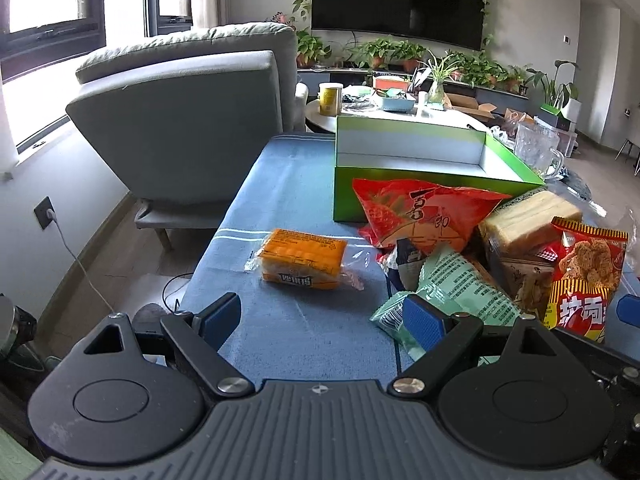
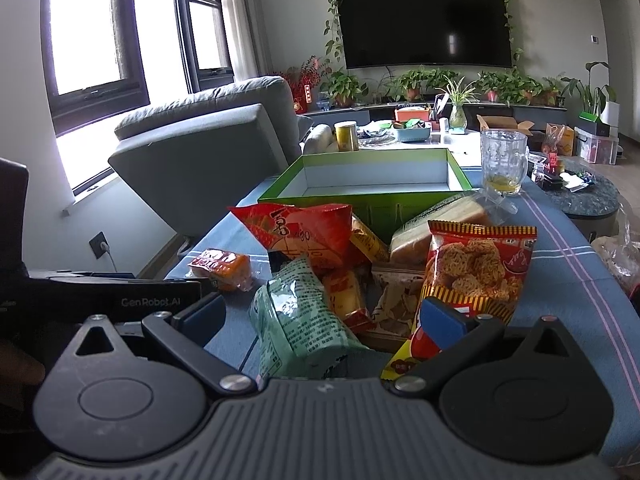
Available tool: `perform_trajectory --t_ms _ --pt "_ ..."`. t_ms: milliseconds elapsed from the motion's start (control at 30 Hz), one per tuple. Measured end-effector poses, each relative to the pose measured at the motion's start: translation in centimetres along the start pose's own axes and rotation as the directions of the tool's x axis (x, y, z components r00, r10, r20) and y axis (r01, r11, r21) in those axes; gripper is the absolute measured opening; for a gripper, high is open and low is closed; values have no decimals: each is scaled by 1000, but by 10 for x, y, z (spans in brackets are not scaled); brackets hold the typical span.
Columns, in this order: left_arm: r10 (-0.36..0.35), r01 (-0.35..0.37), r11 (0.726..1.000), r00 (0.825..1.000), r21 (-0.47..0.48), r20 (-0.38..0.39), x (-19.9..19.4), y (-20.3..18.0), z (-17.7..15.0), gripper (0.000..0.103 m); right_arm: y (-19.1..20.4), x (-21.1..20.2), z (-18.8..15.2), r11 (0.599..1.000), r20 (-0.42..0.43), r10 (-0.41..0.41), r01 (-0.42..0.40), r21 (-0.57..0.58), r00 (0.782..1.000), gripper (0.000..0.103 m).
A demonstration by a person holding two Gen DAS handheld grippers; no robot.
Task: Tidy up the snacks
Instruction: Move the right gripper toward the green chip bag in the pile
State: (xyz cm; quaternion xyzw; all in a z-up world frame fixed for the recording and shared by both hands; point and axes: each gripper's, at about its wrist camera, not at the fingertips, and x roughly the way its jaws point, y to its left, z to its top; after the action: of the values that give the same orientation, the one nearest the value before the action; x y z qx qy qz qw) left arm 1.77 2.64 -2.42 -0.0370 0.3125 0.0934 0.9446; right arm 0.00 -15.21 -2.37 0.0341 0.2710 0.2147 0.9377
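An empty green box (image 1: 400, 196) with a white inside stands at the far end of the blue tablecloth (image 1: 288, 184); it also shows in the right wrist view (image 2: 376, 204). A pile of snacks lies before it: a red bag (image 1: 424, 216), a pale green packet (image 1: 452, 284), a sliced bread loaf (image 1: 528, 220), a red-yellow noodle snack bag (image 1: 584, 276). An orange packet (image 1: 304, 258) lies alone to the left. My left gripper (image 1: 320, 320) is open and empty, short of the orange packet. My right gripper (image 2: 320, 316) is open, its jaws either side of the pale green packet (image 2: 296, 312), beside the noodle bag (image 2: 476, 268).
A glass mug (image 2: 502, 164) stands right of the box. A grey armchair (image 1: 188, 120) is left of the table. A round table with a yellow can (image 1: 330, 98) and clutter sits behind. The left gripper's body (image 2: 120, 300) shows at the right wrist view's left.
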Motion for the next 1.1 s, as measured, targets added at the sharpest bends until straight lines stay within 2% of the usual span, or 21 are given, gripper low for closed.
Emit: perform_trajectory --t_ms 233,467,733,867,967,1033,1100 --pt "-3 3 1000 1000 5 -5 -1 -1 -1 87 5 7 -3 1000 -44 -3 2 -24 999 81" --pt "-5 5 1000 1000 -8 -8 1 0 -1 87 5 18 -9 998 -110 -46 41 -45 993 81" --pt "-12 12 1000 1000 -8 -9 1 0 0 87 2 19 -11 994 -108 -96 90 -59 990 81" --pt "-12 12 1000 1000 -15 -9 1 2 0 87 0 23 -12 985 -99 -154 145 -92 983 81" --pt "-16 16 1000 1000 -20 -8 2 3 0 87 -7 26 -11 970 -78 -229 221 -102 970 81" --pt "-36 36 999 999 -17 1 4 4 1 87 -17 27 -9 963 -73 -263 257 -76 962 81" --pt "-97 97 995 995 2 36 5 5 4 87 -27 24 -7 972 -72 -236 235 -16 969 81"
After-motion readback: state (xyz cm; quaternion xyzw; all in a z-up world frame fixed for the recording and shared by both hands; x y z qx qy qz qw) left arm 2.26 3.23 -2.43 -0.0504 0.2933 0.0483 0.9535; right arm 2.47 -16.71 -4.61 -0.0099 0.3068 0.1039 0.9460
